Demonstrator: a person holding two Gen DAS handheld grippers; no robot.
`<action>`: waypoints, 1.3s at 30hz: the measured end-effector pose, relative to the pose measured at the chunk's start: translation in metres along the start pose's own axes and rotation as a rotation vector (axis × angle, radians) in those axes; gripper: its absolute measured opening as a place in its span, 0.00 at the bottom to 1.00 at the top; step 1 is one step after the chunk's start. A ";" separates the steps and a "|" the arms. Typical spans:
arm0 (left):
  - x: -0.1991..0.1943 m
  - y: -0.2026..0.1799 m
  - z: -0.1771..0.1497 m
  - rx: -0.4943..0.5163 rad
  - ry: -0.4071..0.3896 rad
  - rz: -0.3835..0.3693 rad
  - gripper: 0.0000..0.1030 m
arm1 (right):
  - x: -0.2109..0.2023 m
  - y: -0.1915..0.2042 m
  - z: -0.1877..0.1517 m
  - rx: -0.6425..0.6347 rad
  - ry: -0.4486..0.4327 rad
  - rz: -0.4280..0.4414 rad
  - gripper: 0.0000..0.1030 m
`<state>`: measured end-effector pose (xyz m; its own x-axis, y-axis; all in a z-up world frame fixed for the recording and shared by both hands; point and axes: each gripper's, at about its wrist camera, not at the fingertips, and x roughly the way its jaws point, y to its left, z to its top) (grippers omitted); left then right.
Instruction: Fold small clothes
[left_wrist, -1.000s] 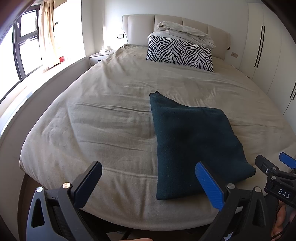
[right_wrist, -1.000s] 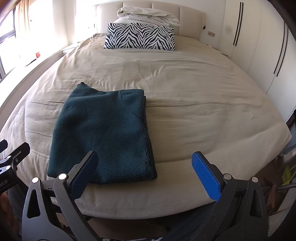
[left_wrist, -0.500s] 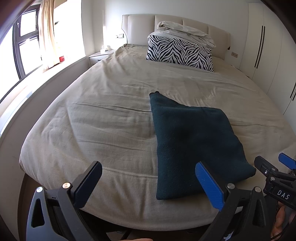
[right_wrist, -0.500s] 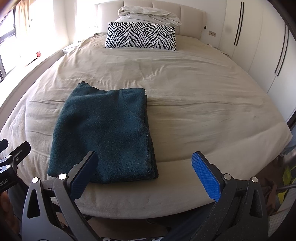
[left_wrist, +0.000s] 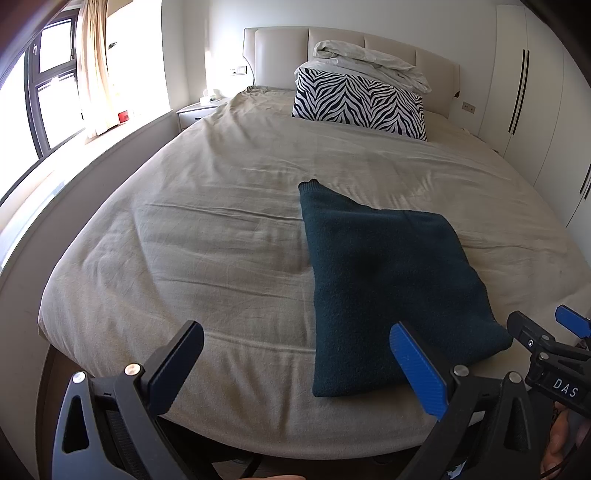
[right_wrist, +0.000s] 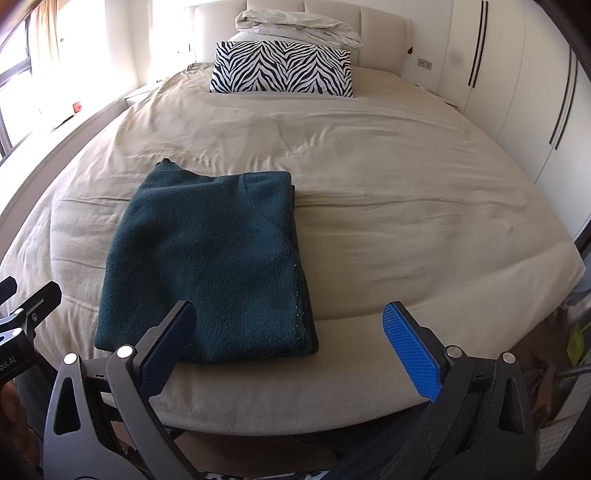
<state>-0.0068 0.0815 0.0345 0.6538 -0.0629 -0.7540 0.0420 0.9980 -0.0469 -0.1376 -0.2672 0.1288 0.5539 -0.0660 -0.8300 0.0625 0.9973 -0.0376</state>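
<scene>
A dark green fleece garment (right_wrist: 207, 266) lies on the beige bed cover (right_wrist: 388, 229) near the foot edge of the bed, left of centre, already folded into a compact rectangle with stacked layers showing along its right edge. Judging by that, the folding looks essentially done; at most a final half-fold or tidying remains. The left gripper (left_wrist: 295, 373) and right gripper (right_wrist: 291, 343) both hover off the near edge, fingers spread wide, gripping nothing. A zebra-print pillow (right_wrist: 282, 68) sits far back by the headboard.

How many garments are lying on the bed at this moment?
1: a dark green folded garment lies near the foot edge of the bed. The crumpled white bedding above the zebra pillow could conceal others.
</scene>
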 end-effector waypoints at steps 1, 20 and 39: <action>0.000 0.000 0.000 0.000 0.000 0.000 1.00 | 0.001 -0.001 0.000 -0.001 0.001 0.001 1.00; -0.001 0.000 0.000 0.000 0.002 0.001 1.00 | 0.004 -0.002 -0.001 -0.003 0.005 0.002 1.00; -0.001 0.000 0.001 -0.001 0.004 -0.001 1.00 | 0.007 -0.002 -0.004 -0.003 0.010 0.007 1.00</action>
<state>-0.0070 0.0821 0.0361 0.6506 -0.0636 -0.7567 0.0416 0.9980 -0.0481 -0.1375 -0.2696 0.1212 0.5456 -0.0591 -0.8359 0.0560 0.9979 -0.0340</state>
